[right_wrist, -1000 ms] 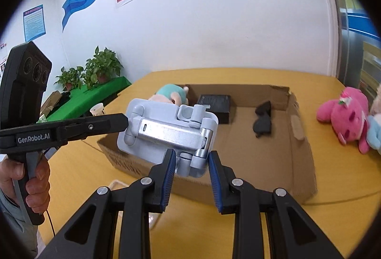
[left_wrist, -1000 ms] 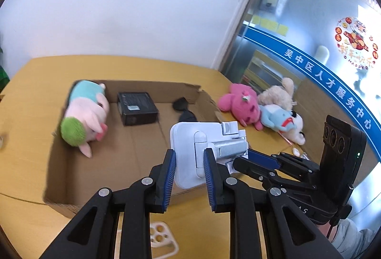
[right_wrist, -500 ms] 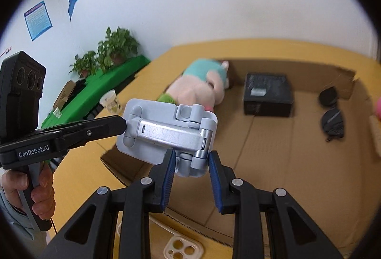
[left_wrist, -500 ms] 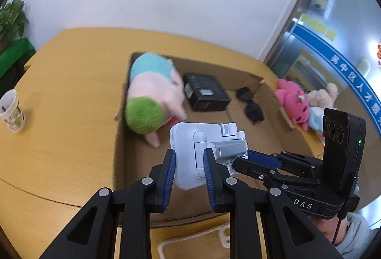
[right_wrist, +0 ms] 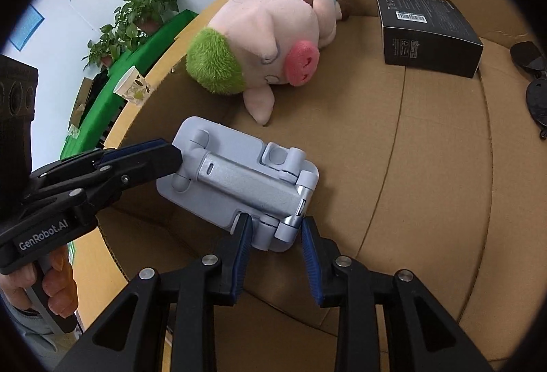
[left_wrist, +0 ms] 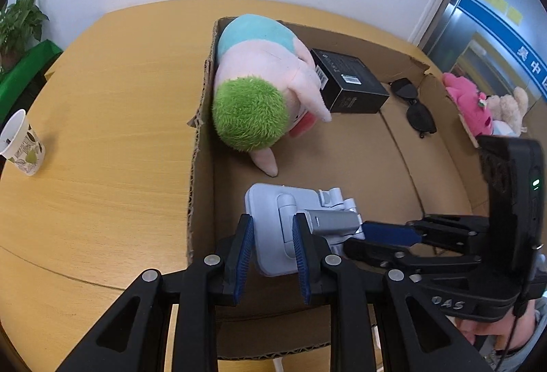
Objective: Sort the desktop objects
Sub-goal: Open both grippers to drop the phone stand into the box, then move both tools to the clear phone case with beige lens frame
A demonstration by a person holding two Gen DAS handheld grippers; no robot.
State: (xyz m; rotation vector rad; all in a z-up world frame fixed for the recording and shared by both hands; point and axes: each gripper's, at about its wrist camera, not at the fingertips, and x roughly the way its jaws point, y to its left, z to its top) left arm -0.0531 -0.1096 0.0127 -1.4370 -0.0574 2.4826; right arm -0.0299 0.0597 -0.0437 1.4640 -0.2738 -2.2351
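Both grippers hold one grey folding phone stand [left_wrist: 290, 228] over the near left part of an open cardboard box [left_wrist: 201, 146]. My left gripper [left_wrist: 271, 250] is shut on the stand's flat plate. My right gripper [right_wrist: 276, 243] is shut on its hinge end [right_wrist: 239, 187]. In the box lie a pink pig plush with green hair [left_wrist: 259, 88], a black carton [left_wrist: 348, 84] and black sunglasses [left_wrist: 415, 108]. The same plush [right_wrist: 270, 43], carton [right_wrist: 427, 33] and sunglasses [right_wrist: 535, 88] show in the right wrist view.
The box stands on a round wooden table [left_wrist: 102, 119]. A paper cup [left_wrist: 22, 146] stands at the table's left edge. A pink plush [left_wrist: 468, 98] and a beige plush [left_wrist: 509, 105] lie right of the box. Green plants [right_wrist: 136, 16] stand beyond the table.
Both grippers have carried the phone stand forward and down, from in front of the box to over its floor near the pig plush. Both grips have held.
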